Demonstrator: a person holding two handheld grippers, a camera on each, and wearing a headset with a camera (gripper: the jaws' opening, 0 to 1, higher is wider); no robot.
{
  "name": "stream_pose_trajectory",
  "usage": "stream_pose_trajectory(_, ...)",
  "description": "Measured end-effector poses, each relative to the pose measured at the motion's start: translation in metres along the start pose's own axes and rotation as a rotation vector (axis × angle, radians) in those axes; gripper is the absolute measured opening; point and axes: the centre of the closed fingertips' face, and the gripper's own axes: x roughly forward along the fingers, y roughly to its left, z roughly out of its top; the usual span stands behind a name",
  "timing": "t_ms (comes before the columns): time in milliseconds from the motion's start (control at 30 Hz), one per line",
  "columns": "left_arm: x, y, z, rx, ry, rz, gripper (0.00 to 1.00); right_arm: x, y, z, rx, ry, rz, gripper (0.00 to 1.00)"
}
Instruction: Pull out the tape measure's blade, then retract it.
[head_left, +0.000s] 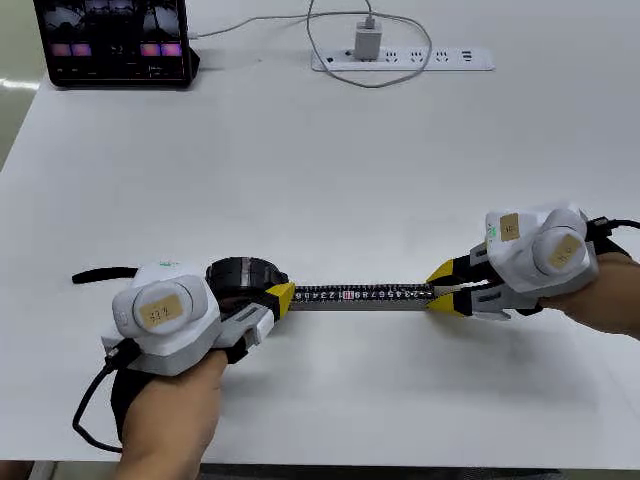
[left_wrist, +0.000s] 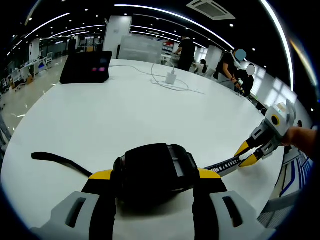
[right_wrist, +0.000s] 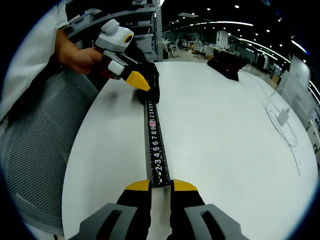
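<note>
Here the left gripper (head_left: 268, 303) clamps the black tape measure case (head_left: 238, 274) on the table (head_left: 300, 170), near left, anchoring it, while the right gripper (head_left: 447, 288) pinches the blade (head_left: 360, 294) tip, stretched rightward

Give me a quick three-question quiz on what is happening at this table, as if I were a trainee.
1. True or false: the blade is drawn out, with its numbers showing.
2. What does the left tool grip? A) the black case B) a phone C) a cup
3. Fill in: the right tool pinches the blade's free ____.

Key: 1 true; 2 A; 3 end.
</note>
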Motion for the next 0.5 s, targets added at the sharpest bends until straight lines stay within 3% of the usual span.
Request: stream_pose_trajectory(500, 0.0, 0.0, 0.0, -0.013, -0.004, -0.01, 0.58, 0.017, -0.001, 0.018, 0.009, -0.041, 0.018, 0.1)
